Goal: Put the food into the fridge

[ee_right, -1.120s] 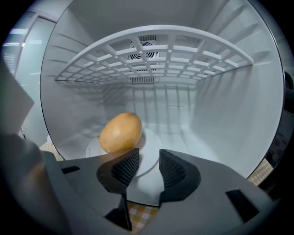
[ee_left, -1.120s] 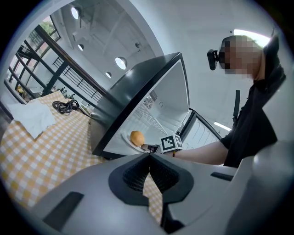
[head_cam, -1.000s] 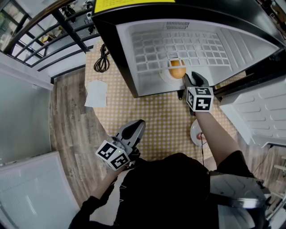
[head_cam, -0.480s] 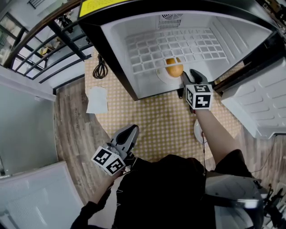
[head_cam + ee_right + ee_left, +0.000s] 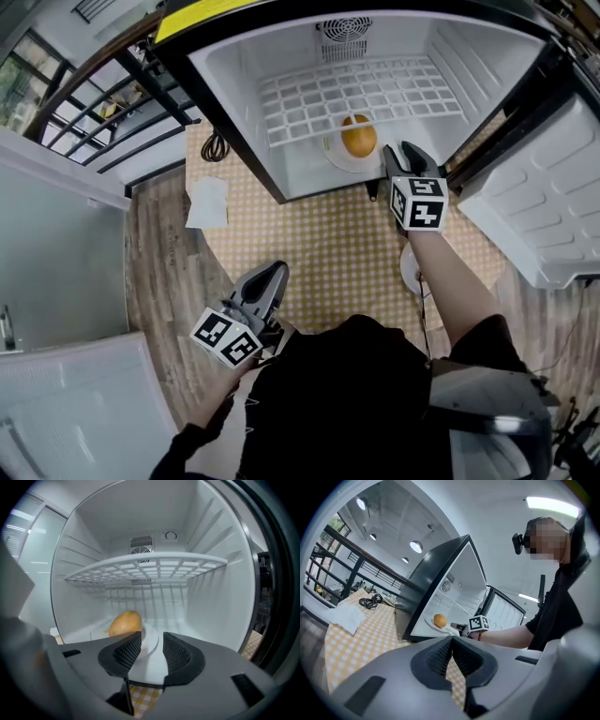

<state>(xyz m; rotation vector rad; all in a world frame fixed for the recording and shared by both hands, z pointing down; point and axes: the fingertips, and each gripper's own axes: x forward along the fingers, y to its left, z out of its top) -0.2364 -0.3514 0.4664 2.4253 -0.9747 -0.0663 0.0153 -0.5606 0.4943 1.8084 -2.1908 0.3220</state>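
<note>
Orange-brown food [image 5: 359, 136] on plate [image 5: 335, 160], already on fridge [image 5: 281, 112] floor under wire shelf. Right claw [image 5: 404, 156] jaws just been opening, pads clear of plate rim, so drop-off looks done. Left claw [image 5: 270, 278] closed, empty, above worktop [image 5: 328, 244].

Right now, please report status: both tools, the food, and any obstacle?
Right tool just opened, nothing between jaws. Left tool shut, empty. Round orange food on white plate on fridge floor, below wire shelf. Door open, nothing blocks.
</note>
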